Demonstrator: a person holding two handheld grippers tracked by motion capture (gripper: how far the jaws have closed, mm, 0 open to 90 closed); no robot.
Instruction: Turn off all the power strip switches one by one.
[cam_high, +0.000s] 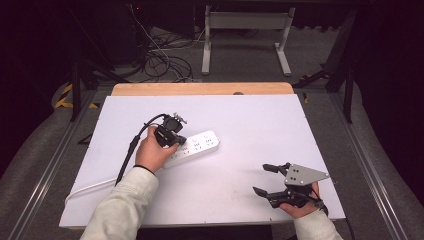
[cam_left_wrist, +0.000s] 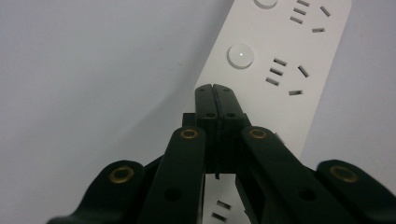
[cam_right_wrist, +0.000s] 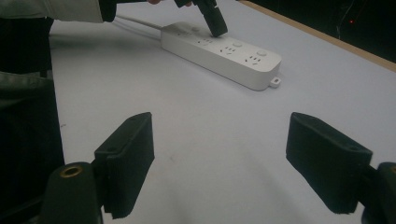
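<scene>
High view is showing one power strip (cam_high: 196, 145) under the closed left gripper (cam_high: 175, 138); at five o'clock, the right gripper (cam_high: 263, 179) is gaping open, gripping nothing.

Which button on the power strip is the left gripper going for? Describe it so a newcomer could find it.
On the white table lies a white power strip, its cord running off toward the near left edge. The left gripper, fingers shut, points down at it. Just beyond the fingertips is a round white button beside a group of socket slots; a second button sits farther along, at the picture's top edge.
</scene>
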